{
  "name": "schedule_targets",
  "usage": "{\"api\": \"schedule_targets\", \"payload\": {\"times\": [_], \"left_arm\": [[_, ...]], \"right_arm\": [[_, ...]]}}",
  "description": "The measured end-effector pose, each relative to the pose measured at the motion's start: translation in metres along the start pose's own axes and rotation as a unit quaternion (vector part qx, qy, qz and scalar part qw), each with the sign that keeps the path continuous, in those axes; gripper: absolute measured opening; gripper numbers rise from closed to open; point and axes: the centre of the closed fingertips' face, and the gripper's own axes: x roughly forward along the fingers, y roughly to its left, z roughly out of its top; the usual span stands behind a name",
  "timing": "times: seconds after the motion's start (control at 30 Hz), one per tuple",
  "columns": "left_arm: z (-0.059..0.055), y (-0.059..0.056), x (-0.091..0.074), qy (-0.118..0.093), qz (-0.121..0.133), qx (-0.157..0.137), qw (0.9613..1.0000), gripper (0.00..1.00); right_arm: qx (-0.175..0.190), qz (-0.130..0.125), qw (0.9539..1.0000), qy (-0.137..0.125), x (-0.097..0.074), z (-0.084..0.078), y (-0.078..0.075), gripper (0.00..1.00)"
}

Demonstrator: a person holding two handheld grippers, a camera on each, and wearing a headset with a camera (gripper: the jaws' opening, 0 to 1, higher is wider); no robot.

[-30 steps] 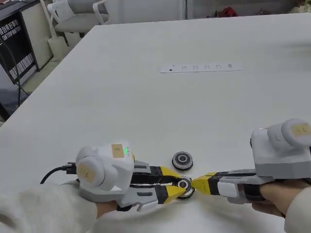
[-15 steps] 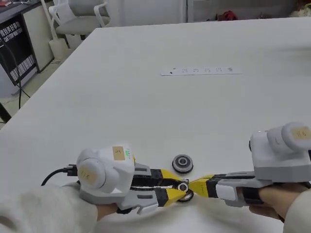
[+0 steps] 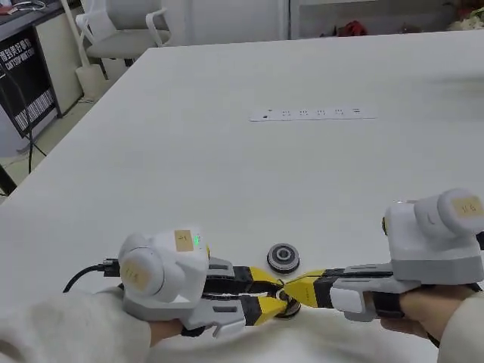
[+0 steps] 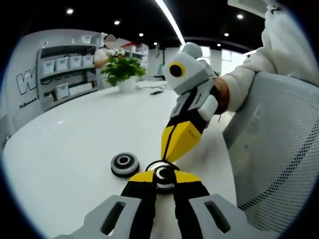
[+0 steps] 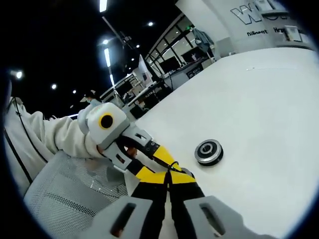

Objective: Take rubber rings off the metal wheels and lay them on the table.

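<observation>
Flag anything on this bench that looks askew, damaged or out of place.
Nothing stands out. The left hand-held gripper clamps one metal wheel, the right hand-held gripper meets it with closed tips, and a second wheel lies flat on the table beside them. A power strip lies farther back.

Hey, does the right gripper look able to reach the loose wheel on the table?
Likely yes: bare table lies between the right gripper and the loose wheel, though it is shut at the held wheel.

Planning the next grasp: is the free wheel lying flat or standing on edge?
Flat: the free wheel rests on its face on the table, hub upward.
</observation>
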Motion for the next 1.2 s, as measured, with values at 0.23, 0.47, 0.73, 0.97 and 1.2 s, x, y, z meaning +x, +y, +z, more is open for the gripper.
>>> {"api": "schedule_targets", "payload": {"times": [0.23,0.47,0.73,0.97,1.2], "left_arm": [[0.000,0.002,0.000,0.001,0.000,-0.024,0.9997,0.14],[0.001,0.003,0.001,0.004,0.003,-0.069,0.9976,0.12],[0.005,-0.004,0.001,0.023,-0.004,-0.079,0.9966,0.18],[0.004,-0.013,0.002,0.035,-0.015,-0.055,0.9978,0.23],[0.013,-0.024,-0.008,0.041,-0.026,-0.029,0.9984,0.29]], "right_arm": [[0.007,-0.016,0.9997,0.016,-0.001,-0.007,-0.009,0.00],[0.018,-0.013,0.9995,0.023,-0.002,-0.010,-0.011,0.00],[-0.005,-0.007,0.9994,0.032,-0.008,-0.012,-0.006,0.00],[-0.018,-0.004,0.9993,0.033,-0.011,-0.011,-0.002,0.00],[-0.036,-0.002,0.9987,0.035,-0.014,-0.008,0.006,0.00]]}}
